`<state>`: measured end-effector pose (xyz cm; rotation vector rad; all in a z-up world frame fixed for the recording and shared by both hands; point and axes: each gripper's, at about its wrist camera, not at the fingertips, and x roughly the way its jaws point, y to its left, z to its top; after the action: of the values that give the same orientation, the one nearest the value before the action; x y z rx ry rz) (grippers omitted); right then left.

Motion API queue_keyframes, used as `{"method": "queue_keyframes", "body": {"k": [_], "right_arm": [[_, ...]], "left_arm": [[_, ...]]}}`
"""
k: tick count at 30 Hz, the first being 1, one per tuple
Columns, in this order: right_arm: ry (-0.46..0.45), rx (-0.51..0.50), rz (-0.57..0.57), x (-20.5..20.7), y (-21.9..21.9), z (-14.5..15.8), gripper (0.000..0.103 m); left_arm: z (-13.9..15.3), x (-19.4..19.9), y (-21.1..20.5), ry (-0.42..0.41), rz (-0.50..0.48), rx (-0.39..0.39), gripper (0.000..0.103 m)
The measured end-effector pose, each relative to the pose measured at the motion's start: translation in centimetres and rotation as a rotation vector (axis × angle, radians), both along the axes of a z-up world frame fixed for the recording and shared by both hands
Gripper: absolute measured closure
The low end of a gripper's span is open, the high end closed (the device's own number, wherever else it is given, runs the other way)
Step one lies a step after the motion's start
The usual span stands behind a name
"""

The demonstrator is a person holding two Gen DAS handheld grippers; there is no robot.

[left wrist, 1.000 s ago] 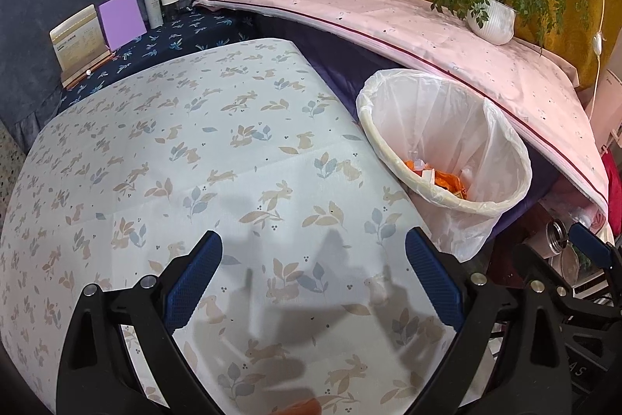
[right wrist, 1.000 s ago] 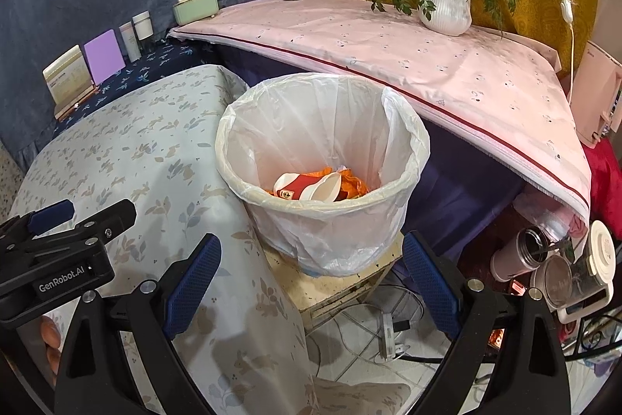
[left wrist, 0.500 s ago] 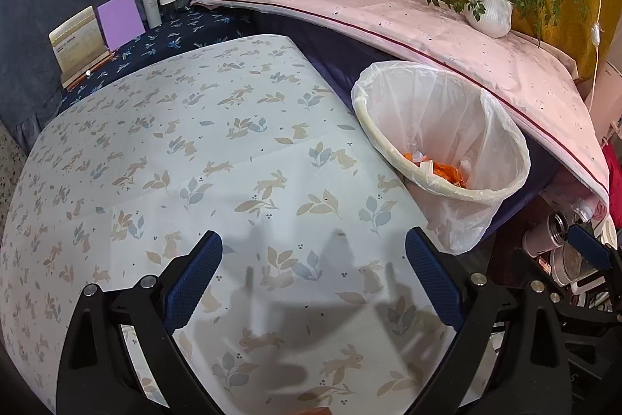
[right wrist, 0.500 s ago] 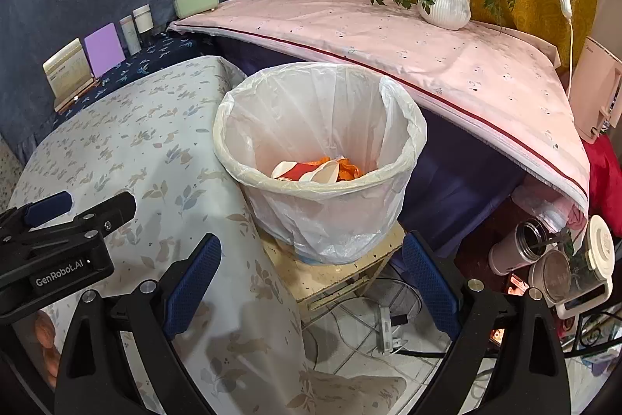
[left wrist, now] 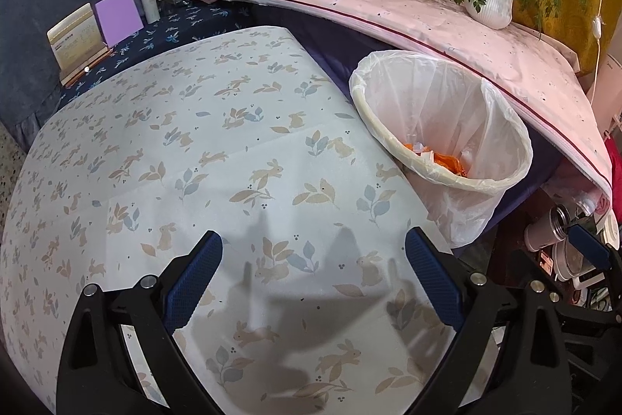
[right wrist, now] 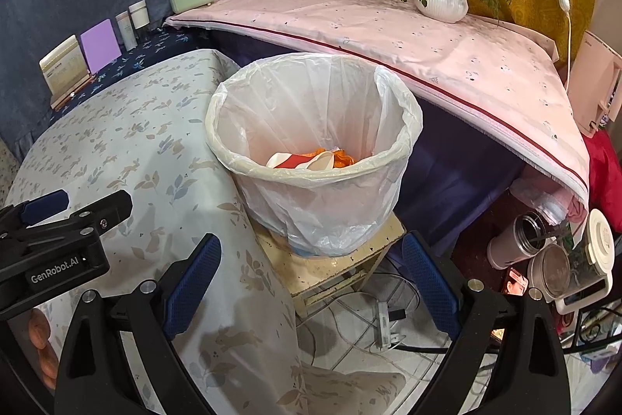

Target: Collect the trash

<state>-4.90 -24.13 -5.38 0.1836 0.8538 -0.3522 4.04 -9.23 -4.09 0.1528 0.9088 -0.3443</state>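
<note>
Both tools were spread wide and empty: the left tool (left wrist: 313, 273) hung over the table (left wrist: 217, 158) with its smooth rabbit-print cloth, the right tool (right wrist: 311, 277) just before the round cream bin lined with a thin, crinkled white plastic bag (right wrist: 315, 158). The crumpled orange and red-and-white trash (right wrist: 311, 158) lay in the bin's bottom. No loose scrap showed on the cloth, so collecting looked finished; any next move called for finding more litter.

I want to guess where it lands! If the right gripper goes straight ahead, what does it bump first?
Probably the bin, in its white bag; it fills the open right gripper view. Depth is unclear.
</note>
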Motion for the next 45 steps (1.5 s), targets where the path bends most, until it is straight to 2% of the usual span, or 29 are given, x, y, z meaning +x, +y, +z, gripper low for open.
{"method": "queue_keyframes", "body": {"k": [45], "right_arm": [[-0.029, 0.011, 0.003, 0.9, -0.3, 0.9, 0.013]], "left_arm": [[1.4, 0.7, -0.6, -0.044, 0.006, 0.013, 0.012]]}}
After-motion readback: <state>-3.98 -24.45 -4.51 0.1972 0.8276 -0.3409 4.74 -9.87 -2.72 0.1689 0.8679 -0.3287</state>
